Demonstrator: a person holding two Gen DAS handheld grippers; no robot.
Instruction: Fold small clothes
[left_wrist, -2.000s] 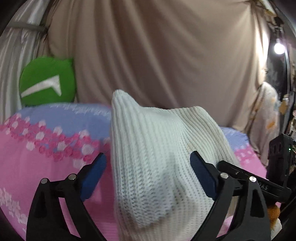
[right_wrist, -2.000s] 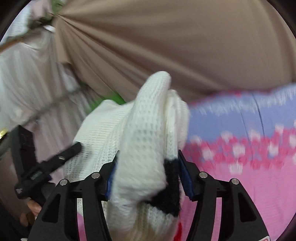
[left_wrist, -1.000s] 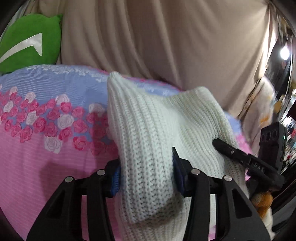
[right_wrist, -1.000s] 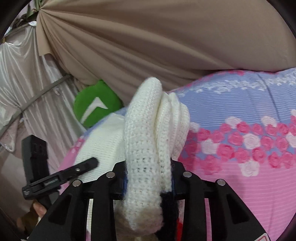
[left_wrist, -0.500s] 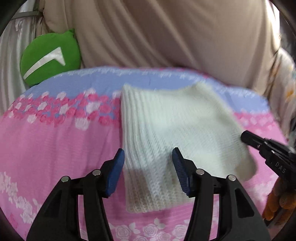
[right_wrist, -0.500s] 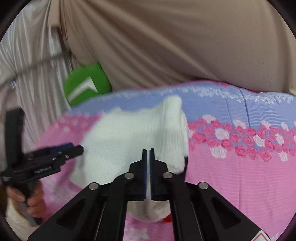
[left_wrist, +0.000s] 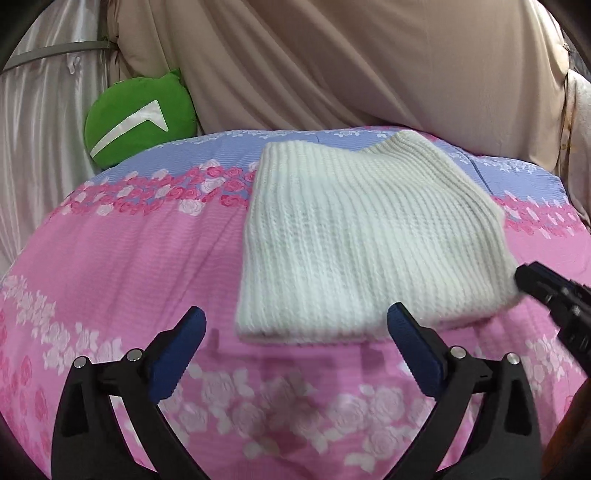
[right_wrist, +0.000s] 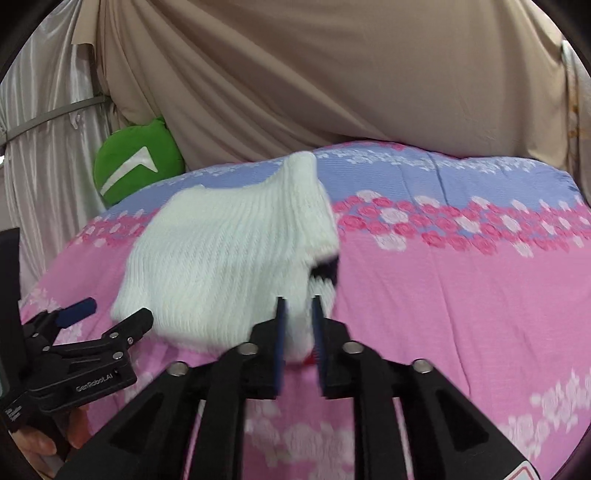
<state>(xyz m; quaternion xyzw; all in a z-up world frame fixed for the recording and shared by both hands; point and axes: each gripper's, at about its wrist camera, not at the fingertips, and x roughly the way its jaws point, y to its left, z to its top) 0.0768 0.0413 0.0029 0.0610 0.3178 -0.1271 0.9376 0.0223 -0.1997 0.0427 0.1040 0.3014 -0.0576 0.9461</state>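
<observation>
The white knit garment (left_wrist: 365, 236) now lies folded flat on the bed (left_wrist: 110, 258), no longer held up. The left claw (left_wrist: 295, 341) has just sprung wide, empty, just short of its near edge; the right claw (right_wrist: 297, 332) has parted too, its jaws loosely astride the garment's near corner. This fold looks done.

Bedroom: floral bedspread (left_wrist: 110, 258), green cushion (left_wrist: 138, 118)

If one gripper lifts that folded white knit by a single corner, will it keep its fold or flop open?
The white knit garment would probably flop open: it is soft ribbed knit lying in loose layers on the floral bedspread. It looks bulky but probably light. Pushed, it would likely bunch rather than slide, since both fabrics look textured.
</observation>
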